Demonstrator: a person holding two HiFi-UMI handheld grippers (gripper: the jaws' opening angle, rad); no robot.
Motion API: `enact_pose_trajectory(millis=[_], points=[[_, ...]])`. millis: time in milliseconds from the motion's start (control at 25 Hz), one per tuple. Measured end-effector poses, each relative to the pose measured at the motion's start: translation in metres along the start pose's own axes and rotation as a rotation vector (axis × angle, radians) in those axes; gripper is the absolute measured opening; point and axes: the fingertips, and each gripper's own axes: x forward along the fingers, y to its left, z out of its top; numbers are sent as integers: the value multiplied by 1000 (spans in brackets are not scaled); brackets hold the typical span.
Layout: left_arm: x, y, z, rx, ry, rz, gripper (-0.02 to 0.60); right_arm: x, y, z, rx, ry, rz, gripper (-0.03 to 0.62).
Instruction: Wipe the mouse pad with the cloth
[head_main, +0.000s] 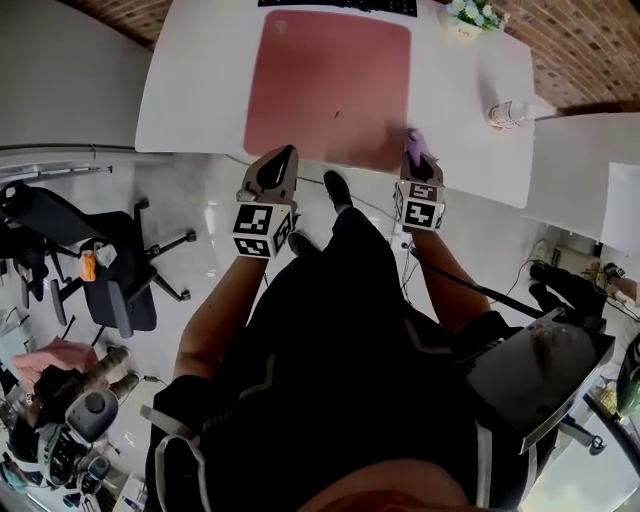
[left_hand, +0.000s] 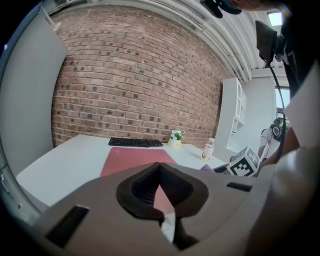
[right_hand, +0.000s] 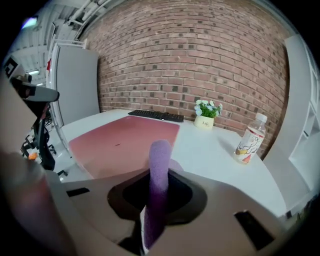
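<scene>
Keyboard (head_main: 340, 5) cut off at head view's top edge. Cloth (right_hand: 159, 170) lower end hidden between fingers (right_hand: 187, 199). Bottle (right_hand: 248, 139) label print too small to read.

On table (head_main: 190, 100): mouse pad (head_main: 330, 85), central. Just behind pad's far edge, keyboard (head_main: 340, 5). Flower pot (head_main: 468, 15) behind and right of pad, off keyboard's right end. Bottle (head_main: 508, 113) right of pad, well apart, near table's right edge. Left gripper (head_main: 284, 152) at pad's near edge, toward left; right gripper (head_main: 414, 150) at near right corner, cloth (right_hand: 159, 175) between jaws. Office chair (head_main: 115, 270) on floor, left, before table.
</scene>
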Motion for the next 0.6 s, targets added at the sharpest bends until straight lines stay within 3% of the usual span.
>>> enact_pose_trajectory(millis=[200,600], points=[[-19,6,-19,-5,9,14,3,16,13,-15,35,16,2,62],[-50,18,-22,-59,-5,63,3,30,34,-14,147,68,79,63]])
